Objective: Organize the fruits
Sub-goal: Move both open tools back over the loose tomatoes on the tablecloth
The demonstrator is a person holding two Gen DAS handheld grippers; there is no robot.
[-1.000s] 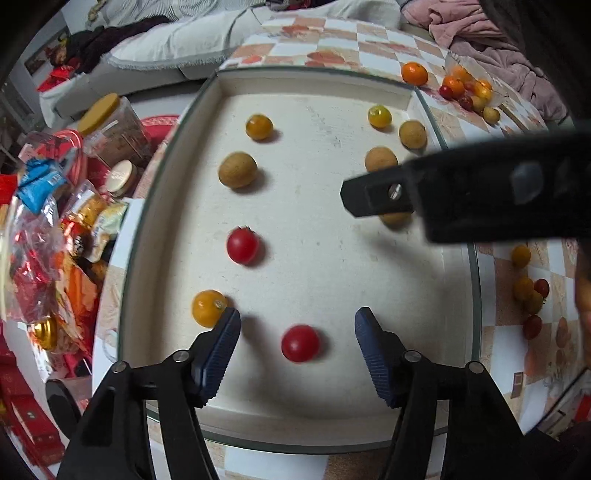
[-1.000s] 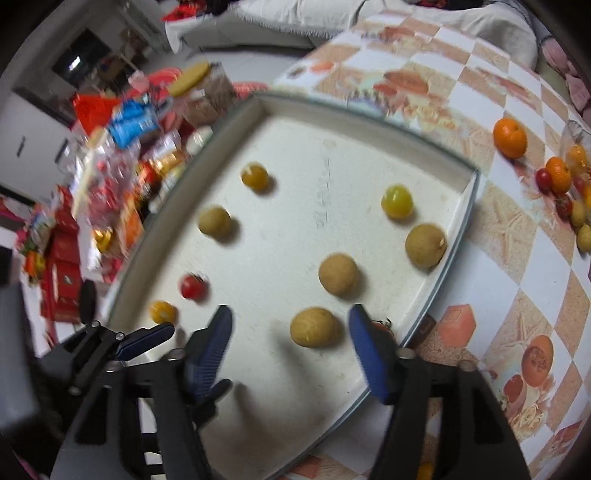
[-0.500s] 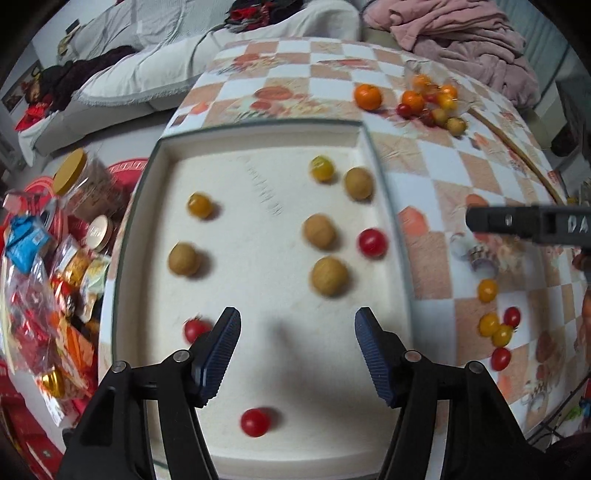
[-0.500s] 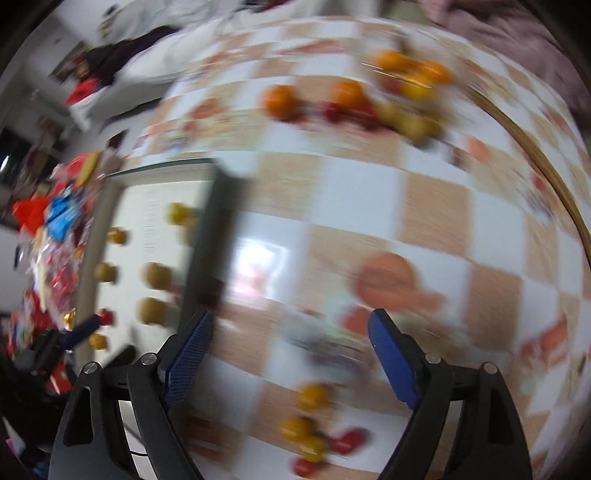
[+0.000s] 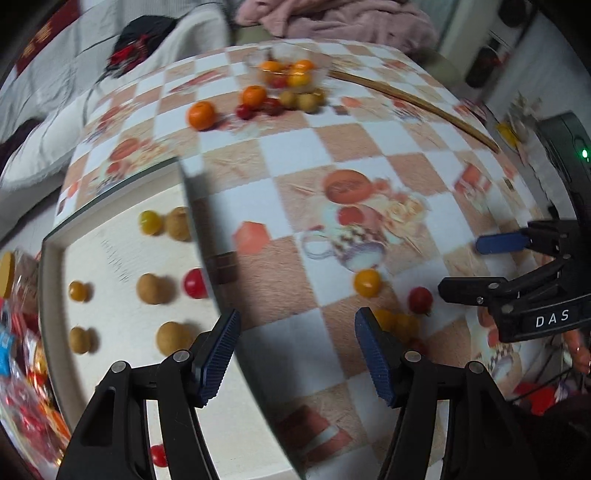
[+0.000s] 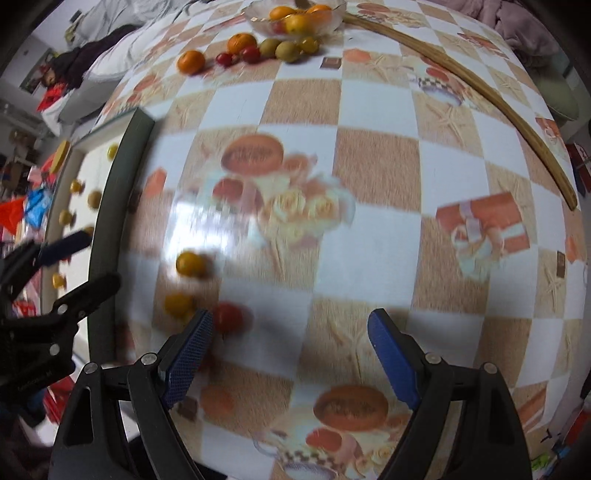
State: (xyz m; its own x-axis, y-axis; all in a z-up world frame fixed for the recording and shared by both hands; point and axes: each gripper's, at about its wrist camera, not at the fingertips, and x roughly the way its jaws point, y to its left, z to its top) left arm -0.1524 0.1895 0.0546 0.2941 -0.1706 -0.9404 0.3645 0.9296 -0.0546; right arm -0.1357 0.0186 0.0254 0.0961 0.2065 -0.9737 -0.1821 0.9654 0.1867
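A white tray (image 5: 122,258) on the left holds several small fruits: brown longans, yellow and red cherry tomatoes. My left gripper (image 5: 297,354) is open and empty over the tray's right rim and the checkered tablecloth. A loose cluster lies just right of it: a yellow tomato (image 5: 366,282), a red tomato (image 5: 420,300) and more yellow ones (image 5: 397,323). My right gripper (image 6: 290,356) is open and empty above the cloth, with a red tomato (image 6: 229,317) by its left finger and yellow ones (image 6: 190,264) beyond. It also shows in the left wrist view (image 5: 480,266).
A glass bowl of oranges (image 6: 295,16) stands at the far table edge, with oranges, red tomatoes and green fruits (image 6: 280,48) loose before it. A wooden stick (image 6: 480,88) lies along the right. Snack packets (image 5: 14,354) crowd the left of the tray.
Both grippers have swung right, away from the tray's middle, toward the loose tomatoes on the tablecloth. Both stay open and empty.
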